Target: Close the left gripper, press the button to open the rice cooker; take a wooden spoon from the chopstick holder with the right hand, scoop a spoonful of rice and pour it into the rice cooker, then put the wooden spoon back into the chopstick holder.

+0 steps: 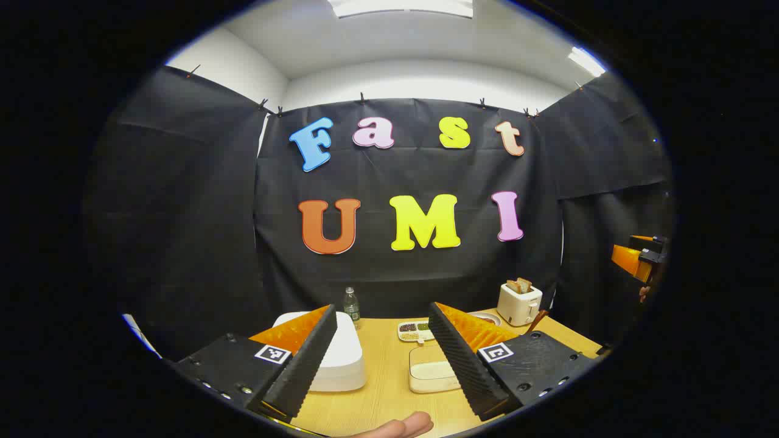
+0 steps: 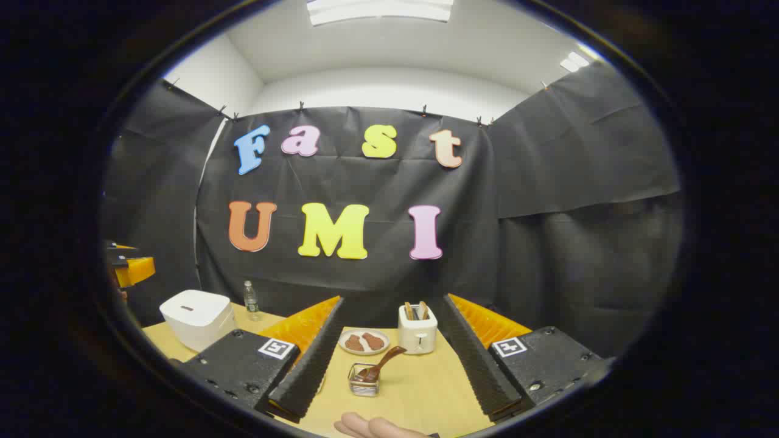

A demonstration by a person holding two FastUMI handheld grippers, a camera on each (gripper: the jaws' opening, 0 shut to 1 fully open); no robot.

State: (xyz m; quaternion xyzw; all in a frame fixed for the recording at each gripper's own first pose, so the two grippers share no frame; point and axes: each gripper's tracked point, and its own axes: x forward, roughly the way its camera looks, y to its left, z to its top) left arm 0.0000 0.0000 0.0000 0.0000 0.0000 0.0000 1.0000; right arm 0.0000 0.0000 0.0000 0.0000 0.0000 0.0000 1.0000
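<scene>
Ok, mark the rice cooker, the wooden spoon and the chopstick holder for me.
rice cooker [image 2: 198, 316], right gripper view, on its closed white lid.
wooden spoon [image 2: 384, 360], right gripper view, on its handle.
chopstick holder [image 2: 363, 385], right gripper view, on its front wall.

I'm working in a staged recording booth, not a real kitchen. Black cloth [image 2: 548, 201] is clipped up as walls on three sides, with plain white wall [image 1: 389, 76] and ceiling light panels [image 2: 380, 9] showing above it. The kitchen part is only props on one wooden table [image 2: 420, 389]: a white rice cooker [image 2: 198, 317], a toaster [image 2: 417, 328] with bread slices in it, a plate [image 2: 364, 342] of brown food, a water bottle [image 2: 250, 301], a divided tray of grains [image 1: 415, 330] and a container of rice [image 1: 431, 368].
</scene>
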